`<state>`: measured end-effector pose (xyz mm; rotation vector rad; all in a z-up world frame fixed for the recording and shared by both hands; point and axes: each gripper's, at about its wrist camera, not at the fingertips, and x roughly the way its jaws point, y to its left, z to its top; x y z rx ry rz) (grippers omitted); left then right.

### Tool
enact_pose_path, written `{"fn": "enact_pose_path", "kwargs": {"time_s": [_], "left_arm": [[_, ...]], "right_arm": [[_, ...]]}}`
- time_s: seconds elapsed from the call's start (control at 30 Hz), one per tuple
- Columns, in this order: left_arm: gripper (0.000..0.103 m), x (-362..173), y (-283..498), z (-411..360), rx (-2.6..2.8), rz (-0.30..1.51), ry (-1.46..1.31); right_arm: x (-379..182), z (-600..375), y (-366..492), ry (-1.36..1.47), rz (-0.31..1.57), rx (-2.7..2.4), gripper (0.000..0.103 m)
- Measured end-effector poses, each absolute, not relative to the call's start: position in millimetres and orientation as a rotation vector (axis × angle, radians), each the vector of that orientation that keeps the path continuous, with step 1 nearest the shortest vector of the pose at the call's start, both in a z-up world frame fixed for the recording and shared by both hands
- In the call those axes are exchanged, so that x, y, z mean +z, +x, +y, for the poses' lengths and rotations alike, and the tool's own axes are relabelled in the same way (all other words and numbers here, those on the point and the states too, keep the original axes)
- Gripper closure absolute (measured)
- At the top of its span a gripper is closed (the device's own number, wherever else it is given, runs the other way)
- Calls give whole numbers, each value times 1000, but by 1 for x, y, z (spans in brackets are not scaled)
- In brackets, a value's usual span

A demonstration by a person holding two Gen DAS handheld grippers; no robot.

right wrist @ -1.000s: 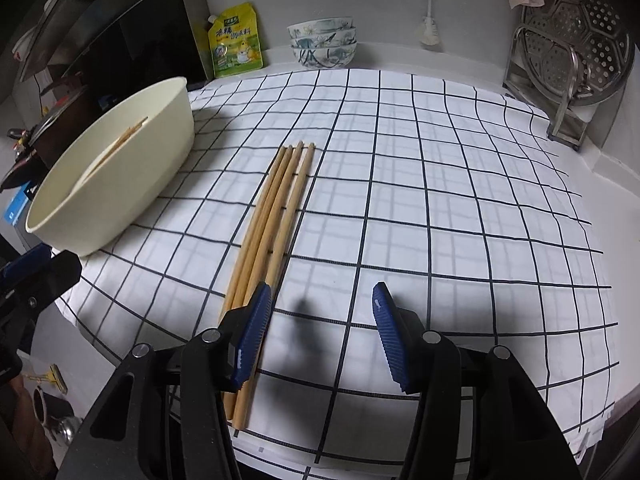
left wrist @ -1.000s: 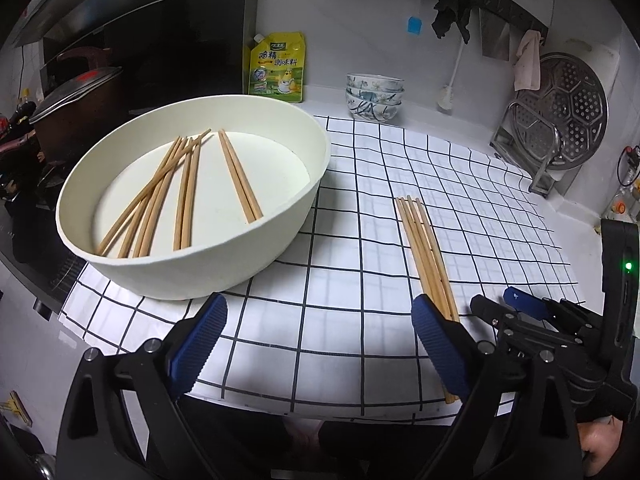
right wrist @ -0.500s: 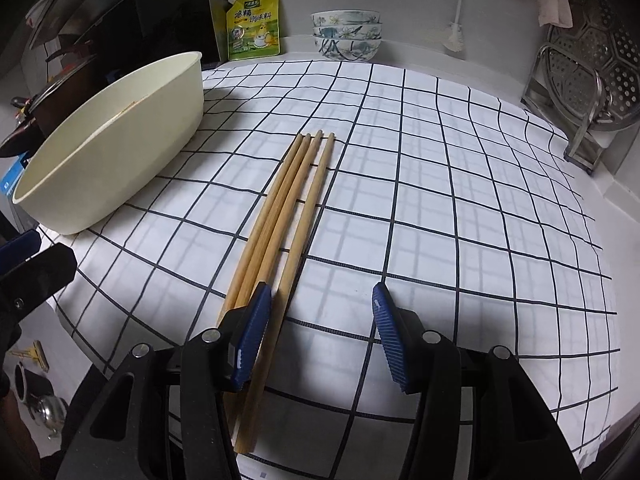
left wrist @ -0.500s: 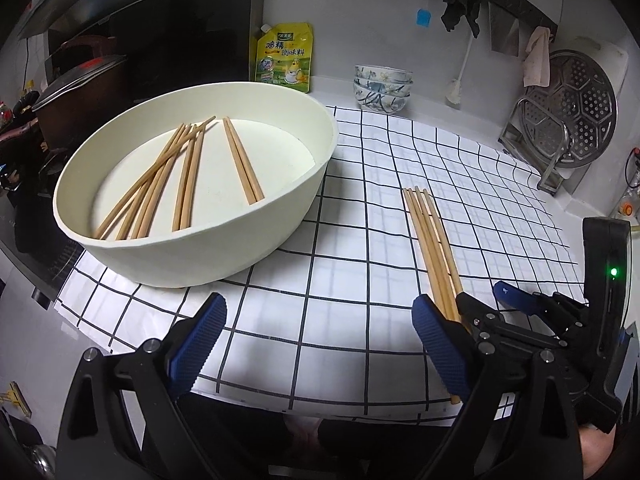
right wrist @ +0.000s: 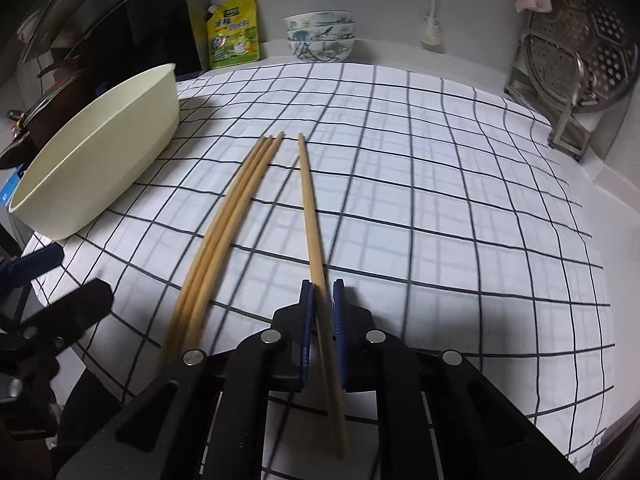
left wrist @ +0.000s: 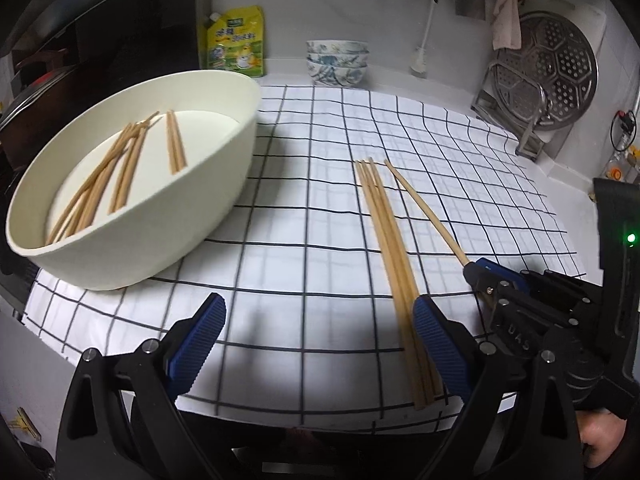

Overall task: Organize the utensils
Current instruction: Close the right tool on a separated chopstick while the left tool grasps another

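1. Chopsticks are what's getting sorted here. 1 chopstick (right wrist: 311, 216) is pinched between the closed jaws of the right gripper (right wrist: 323, 304), splayed off from the other 3 chopsticks (right wrist: 224, 232) lying side by side on the checked cloth (right wrist: 440, 200), on the gripper's side of the big cream bowl (left wrist: 168, 216).
2. Left gripper (left wrist: 316, 344) is wide open with nothing in it, hovering over the near edge of the cloth, close to the bowl. The near ends of the 3 loose sticks run down just beside its right finger.
3. Progress, as far as I can judge: a bunch of chopsticks in the bowl (left wrist: 104, 180) already, looks like around 8 but they overlap so I can't count them for sure. So I'd call it more than halfway.
4. What's left: this 1 has to go over to the bowl, then the 3 on the cloth.
5. Can't tell if the held stick's far tip is off the cloth or just angled. It's gripped near 1 end, so I'd guess it could swing a bit.
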<state>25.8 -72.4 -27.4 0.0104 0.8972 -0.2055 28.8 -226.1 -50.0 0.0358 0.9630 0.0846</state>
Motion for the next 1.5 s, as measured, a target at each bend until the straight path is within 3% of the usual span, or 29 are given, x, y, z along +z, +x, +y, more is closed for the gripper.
{"fn": "enact_pose_path", "kwargs": {"time_s": [0.4,0.43,0.5,1.07,1.17,1.5], "left_arm": [[10,-52,49,-87,-144,942,35],[10,-52,50,-88,-141,943,39],[10,-54,50,-89,-138,941,43],[6,-61,54,-94,-113,933,82],[9,-61,58,-95,-115,928,75],[42,-57,60,-104,-151,906,87]], "right_arm": [[-49,-260,22,151,964,76,92],[-48,-260,21,155,956,84,77],[-46,-259,20,145,934,75,62],[-51,-258,26,99,939,53,63],[-51,-258,28,84,936,32,71],[-53,-248,33,3,925,21,77]]}}
